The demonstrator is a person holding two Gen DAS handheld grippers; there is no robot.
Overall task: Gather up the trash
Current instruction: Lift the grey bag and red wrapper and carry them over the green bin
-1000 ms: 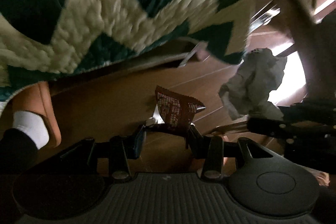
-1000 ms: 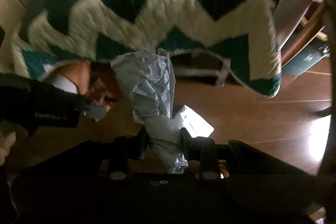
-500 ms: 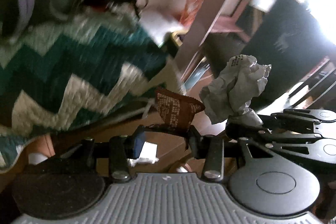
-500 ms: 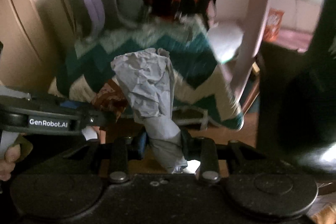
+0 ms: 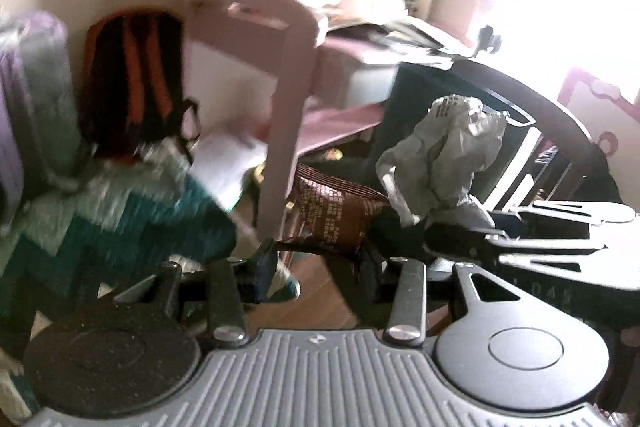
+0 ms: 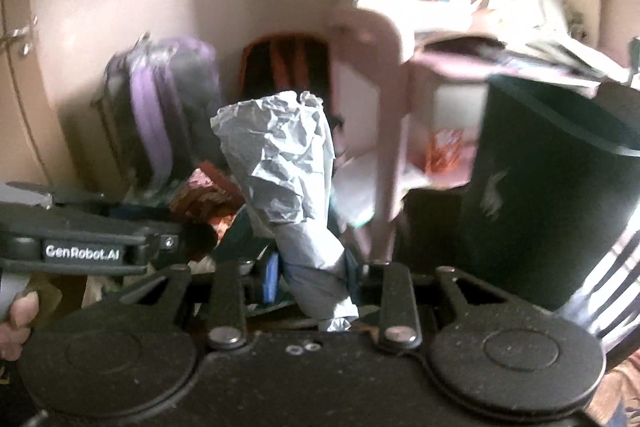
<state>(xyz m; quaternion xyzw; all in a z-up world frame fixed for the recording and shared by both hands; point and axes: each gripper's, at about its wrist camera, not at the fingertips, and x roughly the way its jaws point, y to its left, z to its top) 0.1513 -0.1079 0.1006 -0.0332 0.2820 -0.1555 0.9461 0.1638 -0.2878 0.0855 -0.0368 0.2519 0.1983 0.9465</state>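
Now my left gripper (image 5: 316, 259) pinches a brown snack wrapper (image 5: 334, 213), jaws partly closed on it. At its three o'clock, my right gripper (image 6: 310, 277) clamps crumpled grey paper (image 6: 280, 163); a dark bin (image 6: 552, 187) stands at two o'clock.

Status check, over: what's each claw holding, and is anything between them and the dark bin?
Left claw shut on brown wrapper. Right claw shut on crumpled grey paper. Dark bin close on the right; nothing visible blocking it.
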